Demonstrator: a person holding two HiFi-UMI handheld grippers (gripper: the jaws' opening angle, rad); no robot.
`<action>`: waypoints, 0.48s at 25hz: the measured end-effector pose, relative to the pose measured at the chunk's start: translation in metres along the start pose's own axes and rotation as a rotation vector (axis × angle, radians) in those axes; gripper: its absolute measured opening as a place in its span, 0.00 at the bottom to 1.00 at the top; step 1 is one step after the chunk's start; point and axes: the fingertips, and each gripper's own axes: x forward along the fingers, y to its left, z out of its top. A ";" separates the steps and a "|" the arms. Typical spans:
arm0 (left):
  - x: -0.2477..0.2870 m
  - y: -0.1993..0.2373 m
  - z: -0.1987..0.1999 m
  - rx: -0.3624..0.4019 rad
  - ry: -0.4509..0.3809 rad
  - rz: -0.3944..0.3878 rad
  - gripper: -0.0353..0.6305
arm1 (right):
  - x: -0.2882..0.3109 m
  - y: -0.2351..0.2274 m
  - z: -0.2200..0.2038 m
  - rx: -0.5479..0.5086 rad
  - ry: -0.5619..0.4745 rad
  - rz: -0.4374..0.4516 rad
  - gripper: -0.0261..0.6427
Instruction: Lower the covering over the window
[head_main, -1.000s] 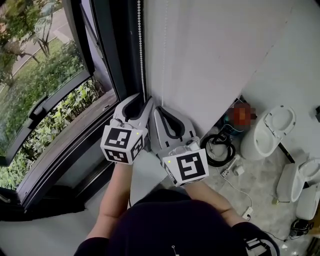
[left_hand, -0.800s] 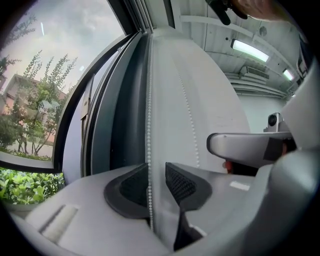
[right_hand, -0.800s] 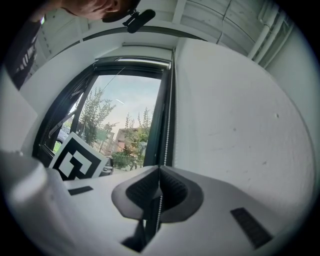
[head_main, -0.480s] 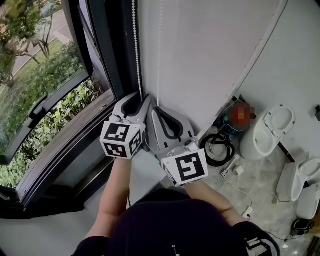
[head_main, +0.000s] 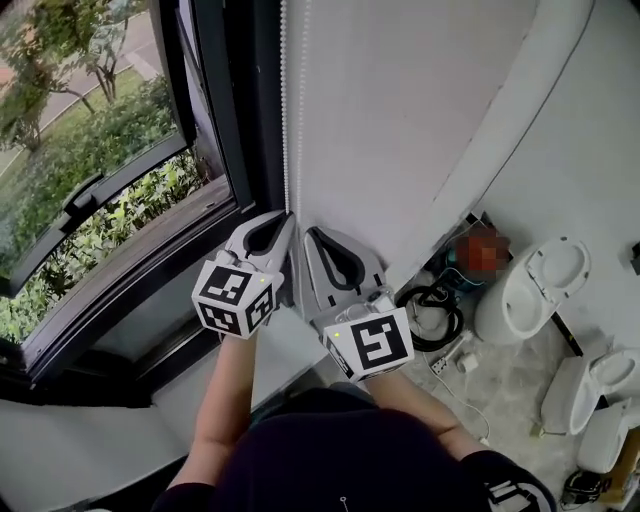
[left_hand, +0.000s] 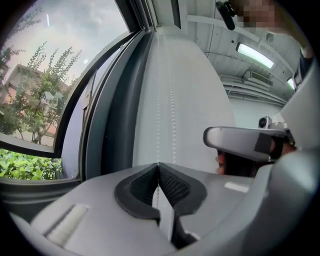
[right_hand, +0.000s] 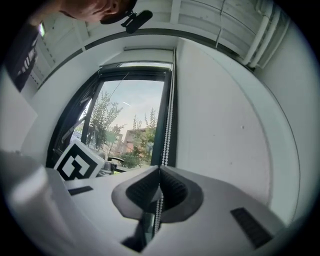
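White plastic beads on a thin cord make the pull chain (head_main: 285, 110) of the blind. It hangs in two strands in the corner between the dark window frame (head_main: 225, 120) and the pale wall (head_main: 420, 120). The left gripper (left_hand: 158, 166) has just been closing its jaws, and they now meet on one strand, which runs down between the black pads. The right gripper (right_hand: 160, 170), just beside it, is also pressed together on the chain, with beads showing above and below its pads. The blind itself I cannot find in any view. The glass (head_main: 90, 150) looks uncovered up to its top, so I judge that the lowering has hardly begun.

The chain should be light and limp, and give no resistance until the roller above takes the load. The beads are small and smooth and may slip through the pads, so a firm pinch is needed. It is best to hold one strand only and pull straight down along the wall, because a hard jerk could break the cord. Which strand lowers the blind I cannot tell.
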 end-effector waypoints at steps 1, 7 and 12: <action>-0.007 -0.003 -0.001 -0.006 0.001 0.013 0.08 | -0.001 0.002 -0.001 0.011 -0.001 0.026 0.06; -0.049 -0.029 -0.003 -0.079 -0.001 0.051 0.08 | -0.011 0.011 -0.002 0.079 0.018 0.224 0.06; -0.069 -0.069 -0.002 -0.070 -0.020 0.075 0.07 | -0.032 0.023 -0.002 0.173 0.034 0.410 0.06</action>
